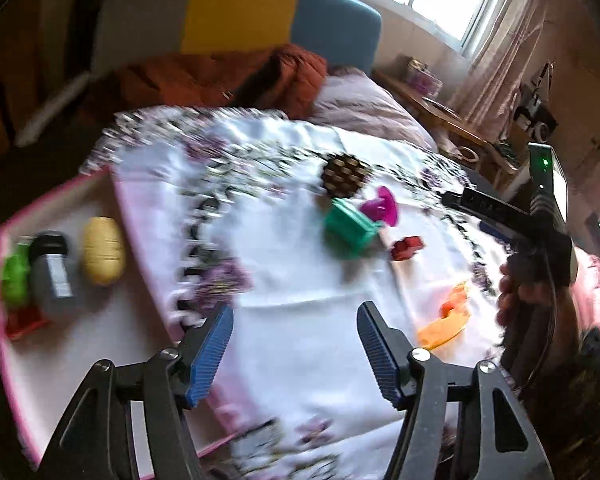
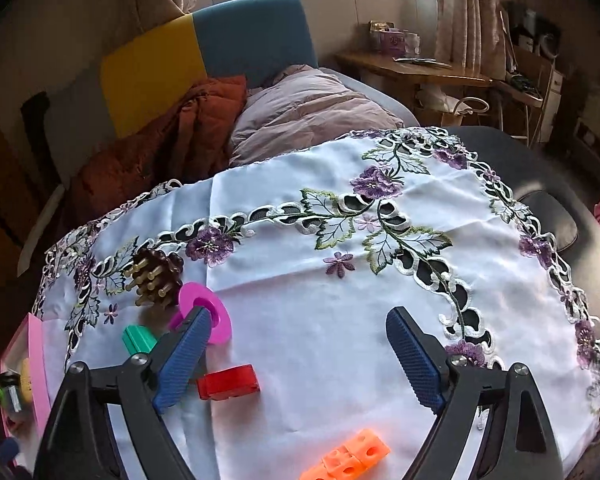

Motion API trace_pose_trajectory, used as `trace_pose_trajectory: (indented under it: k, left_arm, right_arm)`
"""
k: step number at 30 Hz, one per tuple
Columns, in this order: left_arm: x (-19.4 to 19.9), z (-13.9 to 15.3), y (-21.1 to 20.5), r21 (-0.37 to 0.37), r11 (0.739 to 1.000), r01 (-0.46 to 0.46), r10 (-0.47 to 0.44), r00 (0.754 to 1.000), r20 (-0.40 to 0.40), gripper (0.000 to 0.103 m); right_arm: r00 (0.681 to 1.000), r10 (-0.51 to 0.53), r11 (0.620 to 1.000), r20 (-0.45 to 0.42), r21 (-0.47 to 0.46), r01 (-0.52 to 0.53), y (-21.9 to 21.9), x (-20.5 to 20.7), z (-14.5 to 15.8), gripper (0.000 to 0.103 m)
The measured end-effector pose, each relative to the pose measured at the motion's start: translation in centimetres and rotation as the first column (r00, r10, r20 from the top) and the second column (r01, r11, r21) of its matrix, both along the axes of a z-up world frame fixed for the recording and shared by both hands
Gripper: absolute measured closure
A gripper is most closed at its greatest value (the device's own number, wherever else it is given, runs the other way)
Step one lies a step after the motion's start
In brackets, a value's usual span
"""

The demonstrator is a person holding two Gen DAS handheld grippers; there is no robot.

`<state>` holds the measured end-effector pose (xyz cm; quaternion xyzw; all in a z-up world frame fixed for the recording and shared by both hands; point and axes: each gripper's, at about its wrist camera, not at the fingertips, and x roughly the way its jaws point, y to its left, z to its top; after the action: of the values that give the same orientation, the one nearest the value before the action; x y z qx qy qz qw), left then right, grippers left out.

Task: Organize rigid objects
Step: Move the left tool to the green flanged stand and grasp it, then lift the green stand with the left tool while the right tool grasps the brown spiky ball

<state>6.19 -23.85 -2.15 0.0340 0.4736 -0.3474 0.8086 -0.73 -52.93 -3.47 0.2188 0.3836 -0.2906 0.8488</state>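
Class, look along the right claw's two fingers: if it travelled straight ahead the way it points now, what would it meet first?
Probably only the bare white tablecloth. The right claw stands open with nothing between its fingers; the red block lies just left of that line, though depth is unclear.

Cloth (image 2: pixel 300 320): white fabric, embroidered, cutwork edge. Red block (image 2: pixel 228 382): glossy translucent plastic. Orange cubes (image 2: pixel 352 458): matt plastic. Pink spool (image 2: pixel 206 312): smooth plastic. Pads (image 2: pixel 416 360): ribbed blue rubber.
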Motion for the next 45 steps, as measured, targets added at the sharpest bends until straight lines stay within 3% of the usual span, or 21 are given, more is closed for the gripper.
trace_pose_trajectory:
  k: [11, 22, 28, 31, 34, 35, 36, 37, 45]
  left_arm:
    - [4.7, -3.2, -8.1, -0.012, 1.0, -0.023, 0.021, 0.989, -0.144, 0.046]
    - [7.9, -5.1, -11.9, -0.032, 0.994, -0.108, 0.098, 0.966, -0.238, 0.047]
    - [8.4, -6.7, -14.2, -0.004, 0.993, -0.115, 0.109, 0.955, -0.276, 0.047]
    - [8.5, -7.5, -15.3, 0.032, 0.994, -0.108, 0.113, 0.954, -0.277, 0.047]
    - [7.9, -7.6, -16.3, 0.067, 0.996, -0.064, 0.076, 0.976, -0.206, 0.048]
    - [7.6, -7.6, -16.4, 0.085, 0.995, -0.052, 0.067, 0.981, -0.183, 0.053]
    - [7.4, -7.6, -16.2, 0.089, 0.995, -0.041, 0.055, 0.984, -0.167, 0.067]
    - [7.4, -7.6, -16.0, 0.07, 0.997, -0.02, 0.033, 0.983, -0.181, 0.071]
    - [4.2, -7.0, -11.5, 0.126, 0.99, 0.064, -0.052, 0.994, -0.093, 0.073]
  right_arm:
    - [0.998, -0.045, 0.998, 0.033, 0.055, 0.043, -1.3, -0.4, 0.1, 0.013]
    - [0.997, -0.045, 0.993, 0.055, 0.113, 0.039, -1.8, -0.4, -0.1, 0.012]
    - [0.996, -0.055, 0.99, 0.073, 0.13, 0.046, -2.0, -0.6, 0.0, 0.012]
    - [0.995, -0.059, 0.99, 0.078, 0.134, 0.048, -2.0, -0.6, 0.0, 0.012]
    - [0.995, -0.057, 0.99, 0.079, 0.133, 0.046, -2.1, -0.6, 0.0, 0.012]
    - [0.995, -0.053, 0.99, 0.08, 0.135, 0.042, -2.1, -0.6, 0.0, 0.012]
    - [0.996, -0.051, 0.99, 0.078, 0.134, 0.041, -2.0, -0.5, 0.0, 0.012]
    - [0.996, -0.048, 0.991, 0.076, 0.132, 0.038, -2.0, -0.5, 0.0, 0.012]
    - [0.998, -0.029, 0.993, 0.059, 0.116, 0.022, -1.7, -0.3, -0.2, 0.012]
